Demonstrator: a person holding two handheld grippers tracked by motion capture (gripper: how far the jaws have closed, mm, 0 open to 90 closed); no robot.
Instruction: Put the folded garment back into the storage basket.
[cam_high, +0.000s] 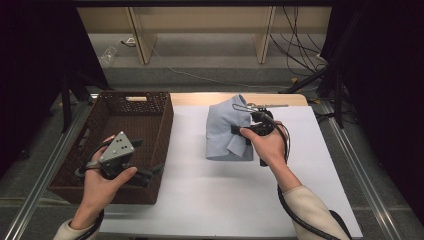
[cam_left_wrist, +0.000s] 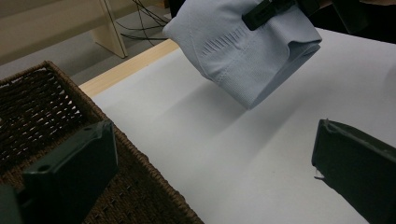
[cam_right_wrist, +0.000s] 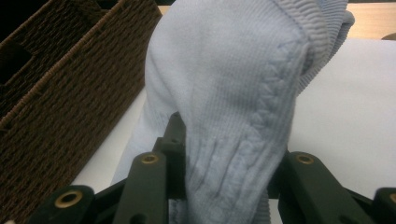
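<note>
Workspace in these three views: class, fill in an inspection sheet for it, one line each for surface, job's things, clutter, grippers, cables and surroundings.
Surface: white table with a bare wooden strip along its far edge.
Job's things: folded light blue sweater, lifted at one side; brown woven basket at the table's left, with a small pale thing at its far wall.
Clutter: nothing seen.
Grippers: right gripper shut on the sweater; left gripper open, held over the basket's near right corner, holding nothing.
Cables: one trails from the right gripper along the forearm; more lie on the floor beyond the table.
Surroundings: pale wooden furniture legs behind, dark stands at both sides, metal rails along the table.
</note>
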